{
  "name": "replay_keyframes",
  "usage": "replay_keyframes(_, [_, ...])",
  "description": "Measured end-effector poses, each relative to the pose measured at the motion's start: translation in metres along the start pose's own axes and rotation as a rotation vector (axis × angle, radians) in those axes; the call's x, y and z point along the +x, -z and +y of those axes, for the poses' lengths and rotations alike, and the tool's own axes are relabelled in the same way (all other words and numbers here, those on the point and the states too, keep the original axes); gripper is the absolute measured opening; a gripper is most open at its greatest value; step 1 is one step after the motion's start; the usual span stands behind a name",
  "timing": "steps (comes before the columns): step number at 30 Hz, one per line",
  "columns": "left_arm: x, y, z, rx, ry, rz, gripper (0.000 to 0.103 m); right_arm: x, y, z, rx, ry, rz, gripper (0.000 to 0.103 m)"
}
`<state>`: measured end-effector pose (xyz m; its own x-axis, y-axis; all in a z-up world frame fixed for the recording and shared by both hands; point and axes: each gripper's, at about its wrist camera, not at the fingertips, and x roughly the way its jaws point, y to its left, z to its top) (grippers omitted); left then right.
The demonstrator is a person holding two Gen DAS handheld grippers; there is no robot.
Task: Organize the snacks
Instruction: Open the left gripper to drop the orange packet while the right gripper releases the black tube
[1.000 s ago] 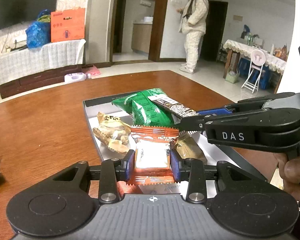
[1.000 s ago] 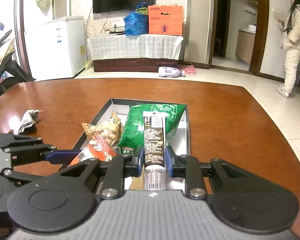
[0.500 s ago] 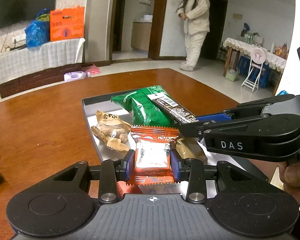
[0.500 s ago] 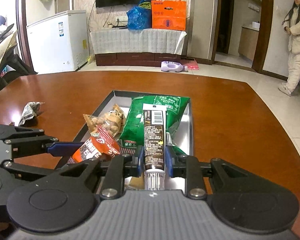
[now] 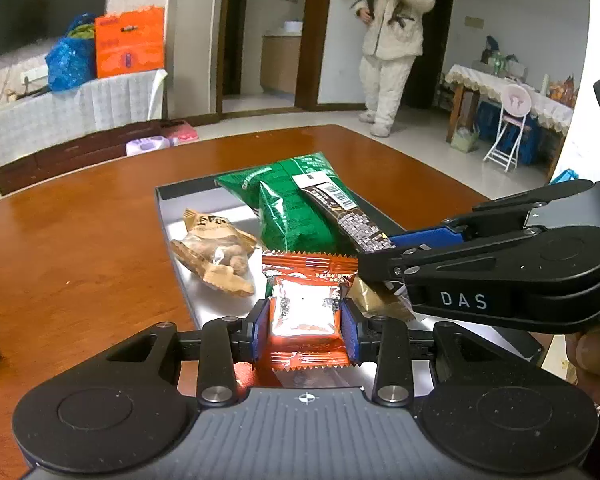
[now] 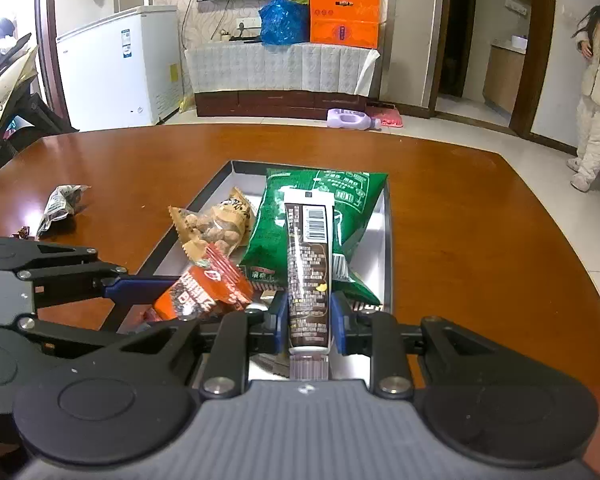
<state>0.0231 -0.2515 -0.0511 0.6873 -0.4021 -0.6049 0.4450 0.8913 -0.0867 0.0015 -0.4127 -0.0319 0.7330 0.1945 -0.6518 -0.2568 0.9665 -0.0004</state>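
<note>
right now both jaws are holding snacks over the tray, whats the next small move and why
Probably lower and release the dark stick pack onto the green bag in the tray. The right gripper is shut on it above the tray, while the left gripper clamps the orange packet beside it.

right gripper (image 6: 309,320) clamps brown tube (image 6: 309,276) | over green bag (image 6: 320,220) | in tray (image 6: 387,240)

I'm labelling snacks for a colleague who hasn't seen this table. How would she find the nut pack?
On the brown wooden table lies a shallow grey tray. The nut pack sits along its left side, beside the big green bag. It alone is tan and see-through, showing round brown pieces, and no gripper holds it.
</note>
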Motion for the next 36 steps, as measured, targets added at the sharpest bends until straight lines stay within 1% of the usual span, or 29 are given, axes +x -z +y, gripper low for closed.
replay_keyframes(6, [0.007,0.001,-0.001,0.017,-0.003,0.021,0.038,0.003,0.001,-0.002,-0.001,-0.005,0.015,0.022])
replay_keyframes(15, [0.01,0.004,-0.001,0.01,0.003,0.027,0.039,0.004,0.0,-0.002,-0.003,-0.003,0.021,0.023])
replay_keyframes(16, [0.01,0.004,-0.001,0.008,0.004,0.025,0.041,0.004,-0.001,-0.002,-0.004,-0.003,0.022,0.023])
replay_keyframes(17, [0.01,0.004,-0.001,0.007,0.007,0.025,0.046,0.004,-0.001,-0.002,-0.005,-0.003,0.022,0.023])
replay_keyframes(20, [0.011,0.003,0.0,-0.002,0.019,0.023,0.057,0.005,-0.001,-0.002,-0.006,-0.001,0.023,0.023])
replay_keyframes(22, [0.01,0.003,0.0,-0.002,0.019,0.019,0.061,0.006,-0.002,-0.002,-0.003,-0.002,0.023,0.023])
replay_keyframes(24, [0.01,0.003,0.001,-0.002,0.019,0.018,0.062,0.005,-0.003,-0.001,-0.005,0.002,0.016,0.025])
replay_keyframes(25, [0.009,0.004,0.001,-0.003,0.019,0.018,0.062,0.005,-0.004,-0.001,-0.007,0.003,0.012,0.028])
replay_keyframes(26, [0.009,0.004,0.002,-0.003,0.019,0.017,0.062,0.004,-0.004,0.0,-0.007,0.005,0.006,0.037])
replay_keyframes(28, [0.007,0.003,0.003,-0.004,0.019,0.013,0.062,0.002,-0.006,0.0,-0.01,0.01,-0.008,0.049])
replay_keyframes(29, [0.006,0.003,0.003,-0.005,0.02,0.011,0.062,0.0,-0.007,0.001,-0.012,0.013,-0.022,0.051])
replay_keyframes(33, [0.0,0.002,0.005,-0.003,0.02,-0.003,0.062,-0.007,-0.016,0.006,-0.004,0.009,-0.066,0.051])
replay_keyframes(36, [-0.005,0.003,0.008,-0.006,0.014,-0.009,0.062,-0.009,-0.021,0.01,-0.002,0.004,-0.083,0.052])
